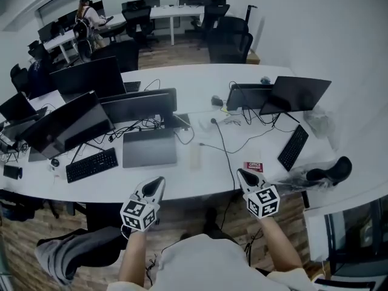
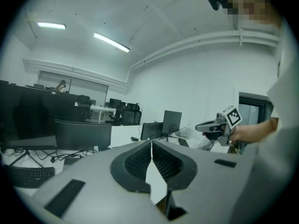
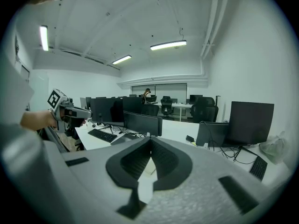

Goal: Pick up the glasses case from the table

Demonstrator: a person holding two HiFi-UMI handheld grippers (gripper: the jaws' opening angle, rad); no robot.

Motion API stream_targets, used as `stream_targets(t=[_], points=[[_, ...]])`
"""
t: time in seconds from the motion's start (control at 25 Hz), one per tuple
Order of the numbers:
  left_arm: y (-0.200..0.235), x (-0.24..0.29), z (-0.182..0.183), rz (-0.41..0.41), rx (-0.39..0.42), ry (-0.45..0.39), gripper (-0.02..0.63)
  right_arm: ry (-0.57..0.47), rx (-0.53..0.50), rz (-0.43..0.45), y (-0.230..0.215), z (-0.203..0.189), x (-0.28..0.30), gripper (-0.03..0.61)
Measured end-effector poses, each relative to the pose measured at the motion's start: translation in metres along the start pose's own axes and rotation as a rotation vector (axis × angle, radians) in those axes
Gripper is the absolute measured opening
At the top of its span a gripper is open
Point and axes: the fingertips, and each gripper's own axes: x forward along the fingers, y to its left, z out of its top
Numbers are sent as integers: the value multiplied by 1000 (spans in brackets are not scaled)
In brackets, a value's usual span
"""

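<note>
Glasses case (image 1: 328, 172), if that dark oblong is it, lies untouched at the table's (image 1: 200, 90) right edge because the left gripper (image 1: 159, 180) and right gripper (image 1: 240, 173), both closed and empty, only hover at its near edge.

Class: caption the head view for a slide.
Left gripper and right gripper, both shut, poised at a cluttered white desk.

**Lighting/quality: bright, flat, cool cast**

Ceiling strip lights (image 3: 168, 45) give even overhead light with a green-blue tint. Shadows are soft, darkest under the white desk (image 1: 206, 183). Both gripper views have heavy fisheye bend and black vignette corners. Nearest foreground is soft, background sharper. Head view smears at the edges.
</note>
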Motion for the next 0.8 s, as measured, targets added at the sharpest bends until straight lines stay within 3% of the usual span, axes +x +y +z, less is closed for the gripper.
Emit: stream_targets(t=[0.36,0.8], points=[[4,64,17,52,-10,5,9,10,1,65,-66,7,49,-2],[6,126,28,174,-32,12,9,14,-8,176,-133,12,101,-2]])
